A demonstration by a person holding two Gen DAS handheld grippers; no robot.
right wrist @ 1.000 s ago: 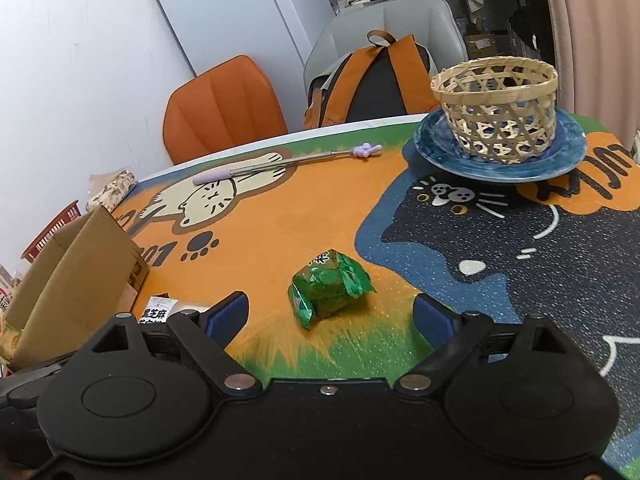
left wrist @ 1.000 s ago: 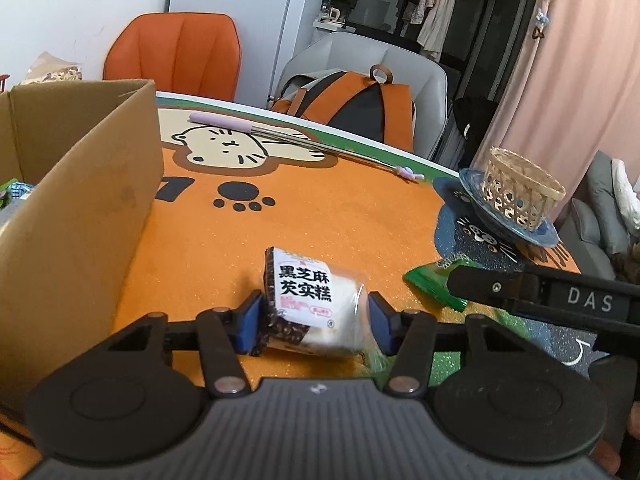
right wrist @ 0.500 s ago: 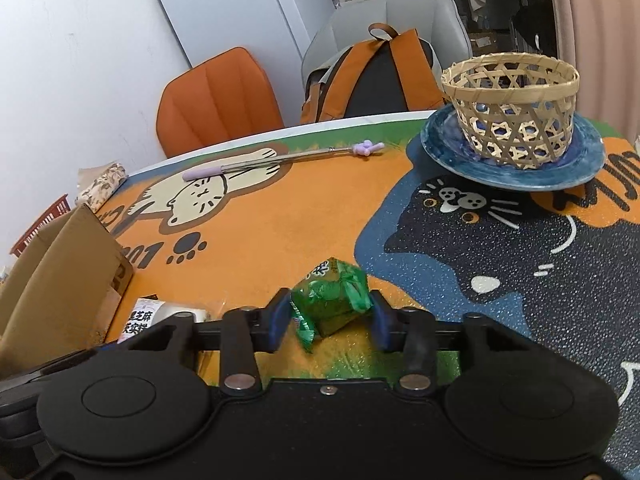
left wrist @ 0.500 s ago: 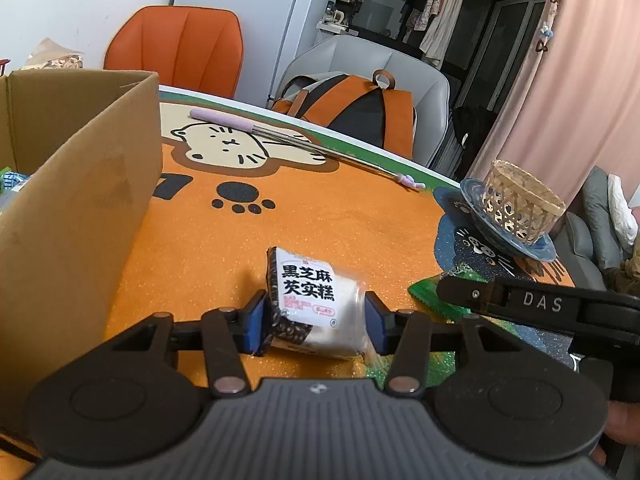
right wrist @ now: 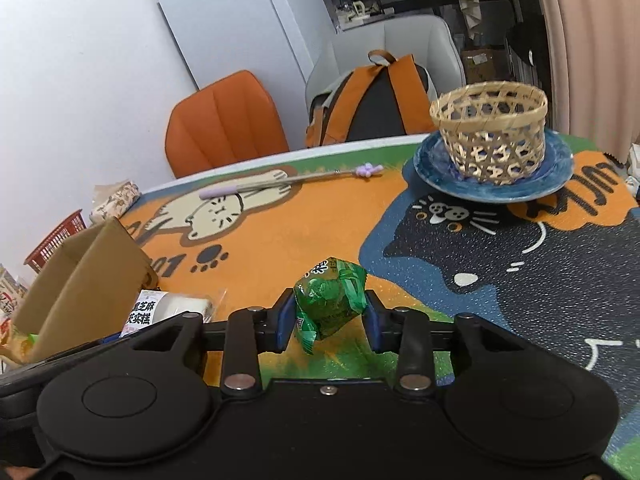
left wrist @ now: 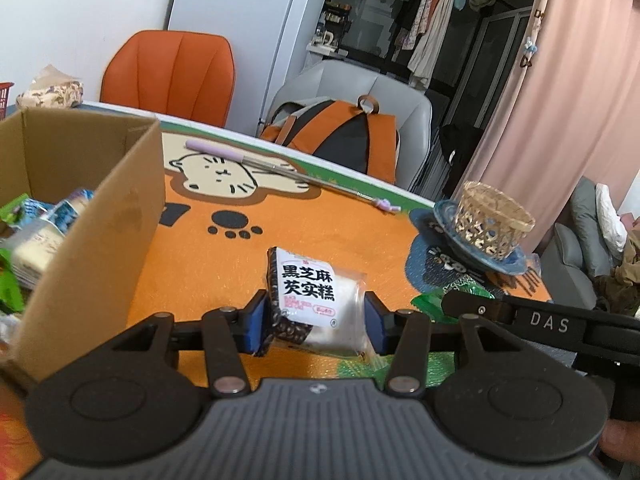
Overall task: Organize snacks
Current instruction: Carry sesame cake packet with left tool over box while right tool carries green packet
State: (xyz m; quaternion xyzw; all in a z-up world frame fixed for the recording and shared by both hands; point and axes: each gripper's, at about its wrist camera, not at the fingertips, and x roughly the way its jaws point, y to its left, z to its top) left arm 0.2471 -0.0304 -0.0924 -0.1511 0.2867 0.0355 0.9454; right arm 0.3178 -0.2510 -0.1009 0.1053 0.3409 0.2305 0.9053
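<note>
In the left wrist view, a white sesame cake packet [left wrist: 316, 300] is clamped in the left tool [left wrist: 316, 322], beside the cardboard box [left wrist: 92, 236] at the bench's left edge. In the right wrist view, a green snack packet [right wrist: 329, 300] is pinched in the right tool [right wrist: 327, 320], its jaws closing, above the bench [right wrist: 304, 224] near its front edge.

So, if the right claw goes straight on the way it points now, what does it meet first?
Probably the bare table mat beyond the green snack packet it grips. The right claw points down at the orange part. The wand lies farther on; depth is hard to judge.
</note>
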